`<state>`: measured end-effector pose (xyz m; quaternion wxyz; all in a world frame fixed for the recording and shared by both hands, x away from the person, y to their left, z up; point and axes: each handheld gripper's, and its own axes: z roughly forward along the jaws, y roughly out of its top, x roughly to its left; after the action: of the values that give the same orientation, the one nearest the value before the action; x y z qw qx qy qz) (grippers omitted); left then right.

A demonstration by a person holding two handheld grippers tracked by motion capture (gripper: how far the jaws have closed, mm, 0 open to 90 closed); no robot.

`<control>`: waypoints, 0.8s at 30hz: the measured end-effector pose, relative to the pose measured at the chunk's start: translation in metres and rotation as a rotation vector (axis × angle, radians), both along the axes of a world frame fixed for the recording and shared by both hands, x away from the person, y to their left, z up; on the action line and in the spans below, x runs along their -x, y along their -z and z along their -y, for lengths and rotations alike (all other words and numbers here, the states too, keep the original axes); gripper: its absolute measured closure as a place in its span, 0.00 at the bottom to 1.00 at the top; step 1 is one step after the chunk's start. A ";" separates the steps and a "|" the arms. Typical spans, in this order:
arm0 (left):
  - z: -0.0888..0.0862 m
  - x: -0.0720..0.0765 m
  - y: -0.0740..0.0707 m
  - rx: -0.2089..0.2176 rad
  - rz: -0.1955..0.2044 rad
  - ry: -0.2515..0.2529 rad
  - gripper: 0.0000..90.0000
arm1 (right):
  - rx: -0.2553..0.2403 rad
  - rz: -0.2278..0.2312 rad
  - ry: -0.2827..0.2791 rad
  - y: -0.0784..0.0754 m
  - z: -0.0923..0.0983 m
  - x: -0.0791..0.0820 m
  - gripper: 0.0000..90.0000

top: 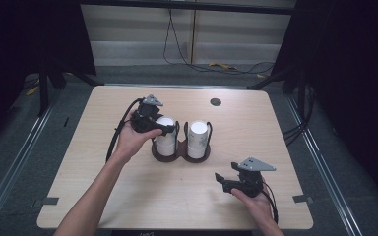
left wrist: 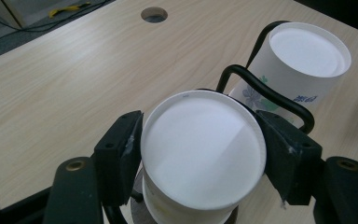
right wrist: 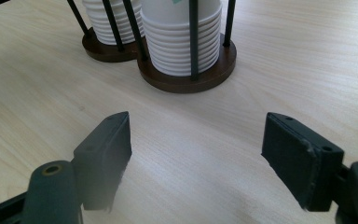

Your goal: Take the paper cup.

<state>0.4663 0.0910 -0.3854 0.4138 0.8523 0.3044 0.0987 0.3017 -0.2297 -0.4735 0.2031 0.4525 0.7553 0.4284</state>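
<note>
1. Left gripper (left wrist: 200,163) pinches the top paper cup (left wrist: 203,151), an upside-down white cup crowning the left stack in the wire cup holder (left wrist: 265,91).
2. Its jaws seem to touch both sides.
3. Right gripper (right wrist: 196,158) hangs spread over bare table (right wrist: 37,79).

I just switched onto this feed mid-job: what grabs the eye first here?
The left gripper is clamped on the top paper cup of an upside-down stack in the dark two-slot cup holder at the table's middle. A second stack stands in the neighbouring slot. The right gripper rests open near the table's front edge, holding nothing.
</note>
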 end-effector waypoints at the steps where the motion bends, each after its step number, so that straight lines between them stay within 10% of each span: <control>1: 0.000 0.000 -0.001 -0.002 -0.001 0.000 0.38 | 0.000 0.000 0.000 0.000 0.000 0.000 0.27; 24: -0.002 0.003 -0.010 0.029 0.033 -0.006 0.41 | -0.006 -0.007 0.000 0.000 0.000 0.000 0.27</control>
<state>0.4630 0.0930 -0.3750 0.4309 0.8435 0.3013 0.1095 0.3020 -0.2293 -0.4739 0.1991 0.4547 0.7547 0.4291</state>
